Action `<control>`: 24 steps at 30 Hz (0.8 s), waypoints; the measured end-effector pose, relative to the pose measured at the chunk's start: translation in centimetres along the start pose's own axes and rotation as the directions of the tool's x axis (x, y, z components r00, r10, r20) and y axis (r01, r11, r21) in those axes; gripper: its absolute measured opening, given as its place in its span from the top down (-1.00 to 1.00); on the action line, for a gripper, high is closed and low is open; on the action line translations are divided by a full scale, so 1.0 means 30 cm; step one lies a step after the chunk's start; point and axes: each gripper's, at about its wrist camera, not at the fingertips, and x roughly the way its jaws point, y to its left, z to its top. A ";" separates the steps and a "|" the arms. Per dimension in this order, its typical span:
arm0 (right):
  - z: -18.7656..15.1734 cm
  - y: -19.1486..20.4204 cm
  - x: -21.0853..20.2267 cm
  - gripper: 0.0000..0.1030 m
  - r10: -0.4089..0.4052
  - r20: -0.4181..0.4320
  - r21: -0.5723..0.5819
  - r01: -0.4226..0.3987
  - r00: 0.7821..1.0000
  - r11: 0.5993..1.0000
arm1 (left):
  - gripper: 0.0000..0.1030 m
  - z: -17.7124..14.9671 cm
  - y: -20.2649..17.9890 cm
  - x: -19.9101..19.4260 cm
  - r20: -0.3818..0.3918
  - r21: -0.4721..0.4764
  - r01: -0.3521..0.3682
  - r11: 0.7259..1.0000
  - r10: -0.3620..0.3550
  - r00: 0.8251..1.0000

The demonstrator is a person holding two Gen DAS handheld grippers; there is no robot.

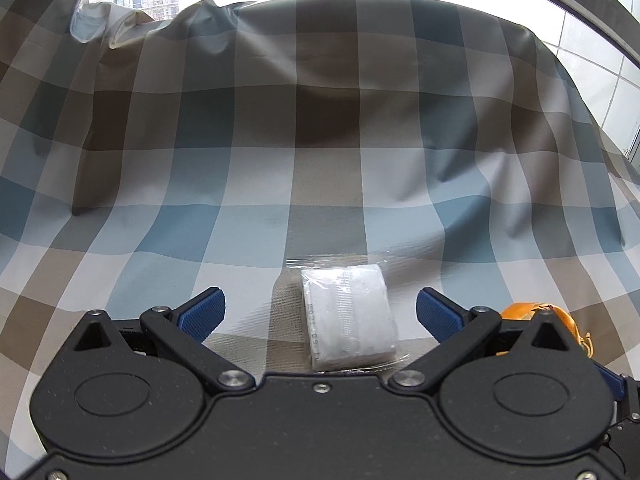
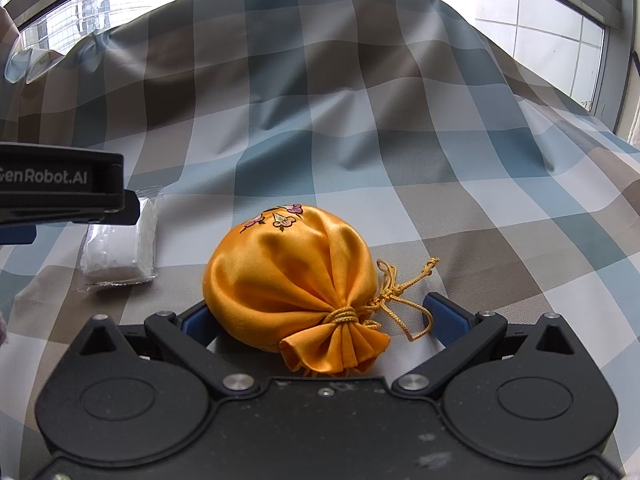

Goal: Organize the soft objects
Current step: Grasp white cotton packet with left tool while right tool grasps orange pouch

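Blue ribbed pads tip both tools, and both stand spread wide with nothing clamped. On the left gripper (image 1: 320,312) the pads flank a white packet (image 1: 350,316) sealed in clear film, which lies flat on the checked cloth (image 1: 320,160) between the fingers but touches neither. The right gripper (image 2: 324,320) straddles an orange satin pouch (image 2: 292,276), embroidered with small flowers and tied shut by a gold cord (image 2: 404,284); its left pad sits against or just beside the pouch's bulge, while the right pad stands clear, with the cord's loose loops lying close to it. From the right wrist view the packet rests just left of the pouch, under the other tool's black body. Risks, as I judge them: the satin looks slippery and the filling soft, so a squeeze may push the pouch forward out of the jaws; the right pad could snag only the cord and lift the pouch dangling; the film may slide off the packet's smooth face, or the closing pads may bunch the cloth. Count: two grippers, one packet, one pouch, one cord, one cloth.
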 end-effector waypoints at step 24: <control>-0.001 0.001 0.000 -1.00 -0.001 0.000 -0.001 0.001 1.000 1.000 | -0.92 -0.115 0.209 -0.063 -0.153 0.080 -0.126 0.989 0.137 0.979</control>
